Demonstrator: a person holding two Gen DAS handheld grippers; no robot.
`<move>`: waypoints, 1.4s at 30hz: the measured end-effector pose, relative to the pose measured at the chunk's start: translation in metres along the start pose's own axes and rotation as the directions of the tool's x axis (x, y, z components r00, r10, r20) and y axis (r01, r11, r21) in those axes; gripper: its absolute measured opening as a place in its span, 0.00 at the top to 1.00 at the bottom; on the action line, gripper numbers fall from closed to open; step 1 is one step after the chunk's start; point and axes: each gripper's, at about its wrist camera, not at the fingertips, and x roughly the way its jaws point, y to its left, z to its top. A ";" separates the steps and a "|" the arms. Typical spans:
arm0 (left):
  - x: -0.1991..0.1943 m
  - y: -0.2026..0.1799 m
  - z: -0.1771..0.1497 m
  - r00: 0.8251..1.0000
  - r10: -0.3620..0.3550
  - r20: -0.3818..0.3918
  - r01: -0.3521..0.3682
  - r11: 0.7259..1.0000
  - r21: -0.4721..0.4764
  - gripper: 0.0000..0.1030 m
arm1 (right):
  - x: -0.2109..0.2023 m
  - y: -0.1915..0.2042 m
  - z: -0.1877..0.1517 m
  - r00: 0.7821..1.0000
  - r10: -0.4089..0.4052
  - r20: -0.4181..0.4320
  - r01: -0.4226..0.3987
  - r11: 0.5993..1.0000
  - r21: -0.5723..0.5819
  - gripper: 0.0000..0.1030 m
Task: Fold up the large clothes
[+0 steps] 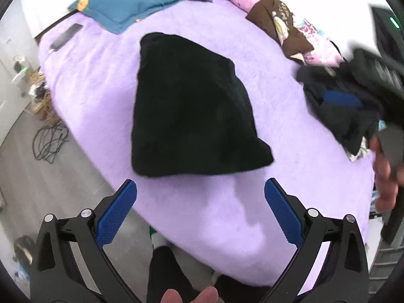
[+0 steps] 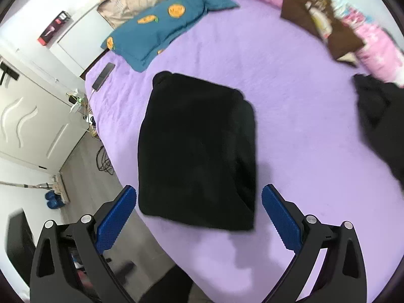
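Black garment (image 2: 197, 149): matt cloth, soft. Bed cover (image 2: 298, 116): lilac fleece, fuzzy. Tool pads (image 1: 116, 217): blue plastic, knurled. Tool arms (image 1: 60, 252): matt black plastic, shiny metal rivets. Floor (image 1: 38, 184): grey wood-look.

The bed (image 2: 290, 96) was covered in a lilac fleecy sheet. A folded black garment (image 2: 197, 151) lay flat near its middle. Toward the head sat a teal pillow (image 2: 164, 30) with orange motifs, and a dark phone (image 2: 104, 75) rested near the bed's left edge. A brown printed cloth (image 2: 328, 25) and a pink patterned blanket (image 2: 378, 48) lay along the far side, with a heap of dark clothes (image 2: 376, 106) at the right.
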 end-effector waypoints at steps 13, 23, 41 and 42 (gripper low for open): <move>-0.129 -0.027 -0.022 0.996 0.090 0.014 -0.090 0.995 -0.039 0.06 | -0.126 0.027 -0.075 0.998 -0.007 0.069 0.013 0.996 -0.090 0.05; -0.168 -0.045 -0.034 0.988 0.141 0.069 -0.136 0.988 -0.071 0.06 | -0.177 0.029 -0.112 0.993 0.041 0.114 -0.020 0.984 -0.179 0.05; -0.184 -0.070 -0.029 0.977 0.184 0.111 -0.183 0.983 -0.022 0.06 | -0.175 0.002 -0.125 0.996 0.060 0.064 -0.051 0.991 -0.126 0.05; -0.183 -0.070 -0.029 0.977 0.184 0.107 -0.182 0.983 -0.024 0.06 | -0.175 0.003 -0.125 0.996 0.061 0.063 -0.053 0.991 -0.126 0.05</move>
